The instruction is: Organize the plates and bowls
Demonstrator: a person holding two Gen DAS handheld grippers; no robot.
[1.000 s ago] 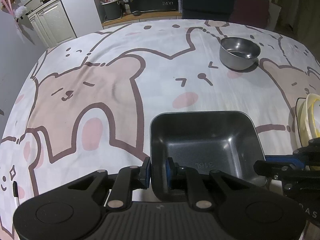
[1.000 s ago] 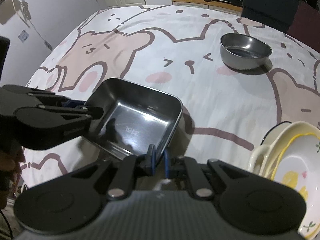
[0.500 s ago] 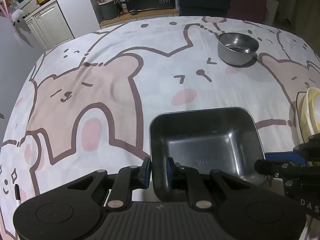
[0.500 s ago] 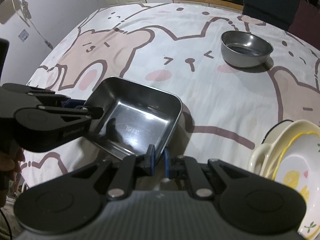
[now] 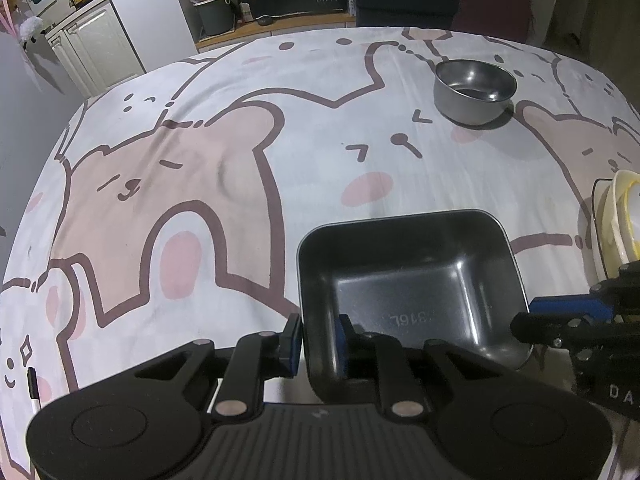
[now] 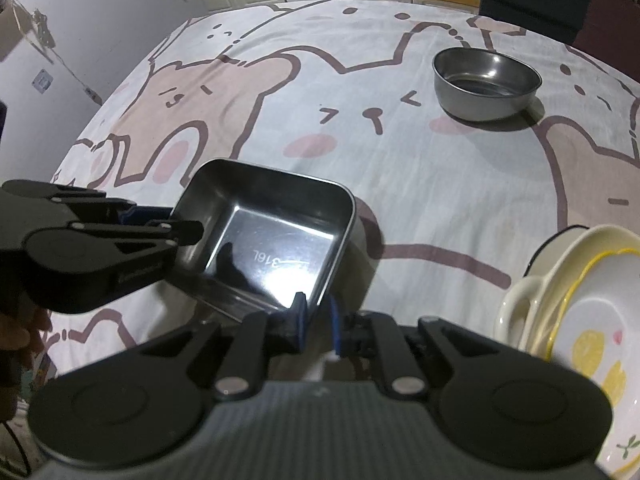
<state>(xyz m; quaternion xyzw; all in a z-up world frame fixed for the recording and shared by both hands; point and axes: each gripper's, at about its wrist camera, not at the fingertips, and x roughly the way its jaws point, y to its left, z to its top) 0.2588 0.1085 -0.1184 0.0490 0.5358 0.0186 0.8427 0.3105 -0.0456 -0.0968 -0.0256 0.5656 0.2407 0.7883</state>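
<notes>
Currently square steel tray (image 5: 408, 292) at 6 o'clock on tablecloth (image 5: 240, 160). Left gripper (image 5: 318, 342) just eased, pads loosely straddling near-left wall; right gripper (image 6: 316, 322) barely parted astride right corner. Tray light, rigid, slick: grip thin rim. Round steel bowl (image 6: 486, 78) at 1 o'clock; fragile ceramic dishes (image 6: 576, 320) at 3 o'clock.

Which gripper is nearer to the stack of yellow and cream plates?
Right. The right gripper sits at the square steel tray's corner on the side facing the plates. The left gripper is at the tray's opposite side, farther from them.
</notes>
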